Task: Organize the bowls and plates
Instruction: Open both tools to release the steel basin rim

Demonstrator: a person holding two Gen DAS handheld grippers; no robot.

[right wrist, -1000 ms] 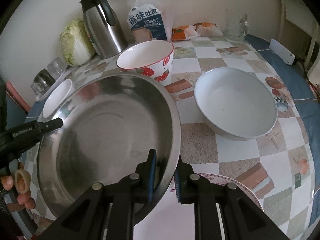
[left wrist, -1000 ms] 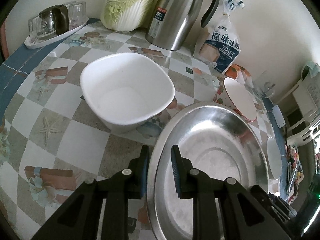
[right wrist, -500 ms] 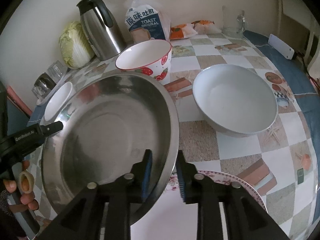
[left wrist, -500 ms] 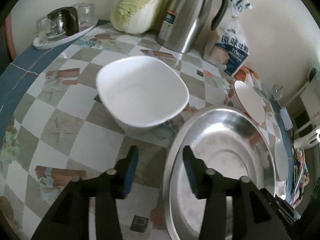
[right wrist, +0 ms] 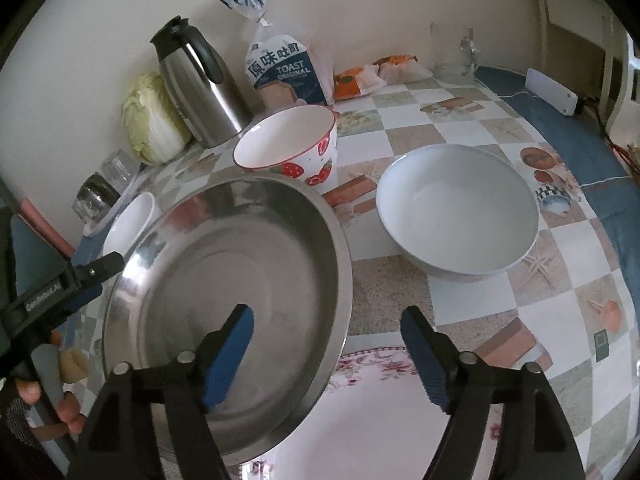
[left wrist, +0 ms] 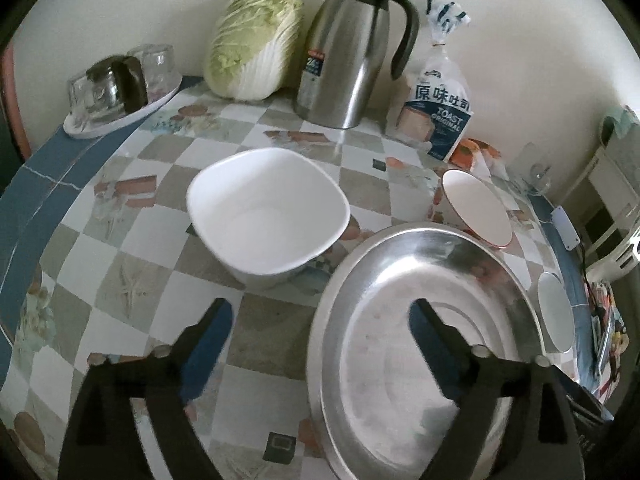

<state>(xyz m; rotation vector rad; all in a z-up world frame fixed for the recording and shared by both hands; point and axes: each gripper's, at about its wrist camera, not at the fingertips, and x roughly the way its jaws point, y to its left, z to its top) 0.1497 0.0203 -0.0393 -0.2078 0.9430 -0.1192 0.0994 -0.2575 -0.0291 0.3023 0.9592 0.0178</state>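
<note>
A big steel basin (left wrist: pixel 420 340) rests on the checked table, its near side over a floral plate (right wrist: pixel 380 420). My left gripper (left wrist: pixel 318 318) straddles the basin's left rim, its jaws opening and not touching the metal. My right gripper (right wrist: pixel 328 322) straddles the right rim of the steel basin (right wrist: pixel 224 288), also opening, pads clear of it. Behind the basin sit a square white bowl (left wrist: pixel 268 216) and a strawberry bowl (right wrist: pixel 288 148). A round white bowl (right wrist: pixel 456 216) stands to the right.
Along the wall stand a steel thermos jug (left wrist: pixel 352 52), a cabbage (left wrist: pixel 252 40), a toast bag (left wrist: pixel 436 120), a tray of glasses (left wrist: pixel 116 88) and a glass mug (right wrist: pixel 456 52). A white power strip (right wrist: pixel 552 92) lies at the table's blue edge. A hand (right wrist: pixel 68 412) holds the left tool.
Both grippers were shut on opposite rims of the steel basin and have opened wide, letting it go. The basin now rests by itself.
</note>
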